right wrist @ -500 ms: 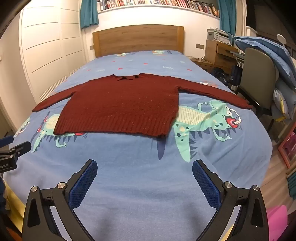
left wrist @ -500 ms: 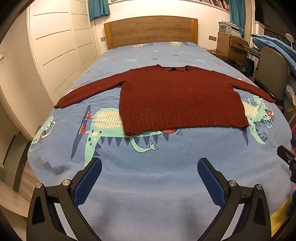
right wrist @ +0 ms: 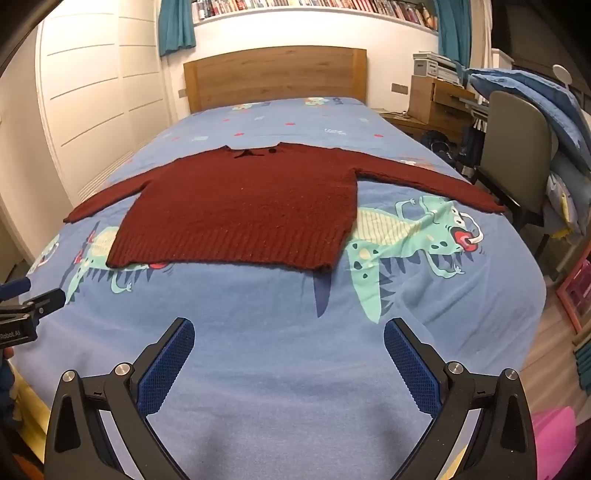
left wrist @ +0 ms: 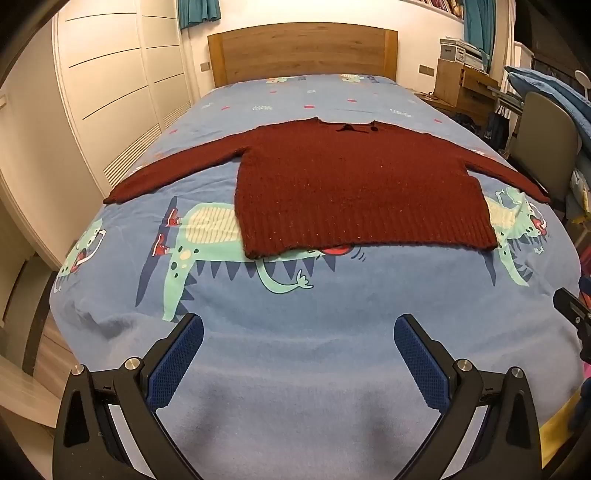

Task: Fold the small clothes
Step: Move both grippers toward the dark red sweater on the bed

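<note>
Left gripper and right gripper: spread fully, empty, above bare bedspread. Dark red knitted sweater: flat mid-bed, sleeves outstretched. Judged soft, floppy, stretchy; best pinched at cuffs or ribbed hem.

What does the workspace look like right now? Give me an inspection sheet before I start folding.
Surface: bed with blue monster-print cover, smooth near the front edge.
Job's things: red sweater lying flat, both sleeves spread out, collar toward the headboard; not folded yet.
Clutter: nothing seen on the bed besides the sweater.
Grippers: left gripper and right gripper both open, empty, short of the hem.
Cables: nothing seen.
Surroundings: wardrobe on one side; chair, desk and piled bedding on the other; bookshelf above.
</note>
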`<control>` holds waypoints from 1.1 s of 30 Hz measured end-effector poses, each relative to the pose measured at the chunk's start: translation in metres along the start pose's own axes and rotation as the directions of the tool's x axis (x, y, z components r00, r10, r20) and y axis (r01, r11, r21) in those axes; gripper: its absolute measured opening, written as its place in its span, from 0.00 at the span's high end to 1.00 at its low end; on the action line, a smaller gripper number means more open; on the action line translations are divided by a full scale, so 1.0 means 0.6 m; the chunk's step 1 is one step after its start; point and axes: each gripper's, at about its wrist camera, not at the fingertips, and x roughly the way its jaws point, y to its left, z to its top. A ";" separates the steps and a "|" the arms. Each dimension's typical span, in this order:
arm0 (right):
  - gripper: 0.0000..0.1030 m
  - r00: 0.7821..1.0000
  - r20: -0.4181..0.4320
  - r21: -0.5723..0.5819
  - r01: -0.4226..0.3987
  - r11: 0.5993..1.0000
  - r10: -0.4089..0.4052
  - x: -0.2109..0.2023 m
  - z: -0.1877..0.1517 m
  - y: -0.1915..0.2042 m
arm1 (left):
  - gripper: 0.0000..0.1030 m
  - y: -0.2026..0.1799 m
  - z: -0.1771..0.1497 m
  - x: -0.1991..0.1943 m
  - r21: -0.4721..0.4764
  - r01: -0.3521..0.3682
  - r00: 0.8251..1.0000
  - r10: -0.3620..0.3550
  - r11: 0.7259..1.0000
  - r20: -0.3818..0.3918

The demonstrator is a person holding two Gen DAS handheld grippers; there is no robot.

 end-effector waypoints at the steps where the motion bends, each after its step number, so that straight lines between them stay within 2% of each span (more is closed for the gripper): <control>1: 0.00 1.000 -0.001 0.003 0.000 1.000 0.000 0.001 0.000 0.000 | 0.01 0.000 0.000 -0.001 0.002 0.000 1.000 0.000 1.000 0.001; 24: 0.00 1.000 -0.014 0.018 -0.025 1.000 0.025 -0.004 0.011 -0.005 | 0.01 -0.001 0.014 -0.003 0.013 -0.022 1.000 0.021 1.000 0.017; 33: 0.00 1.000 -0.022 0.018 -0.018 1.000 0.019 -0.004 0.019 -0.009 | 0.01 0.006 0.019 0.007 0.001 -0.016 1.000 0.016 1.000 -0.017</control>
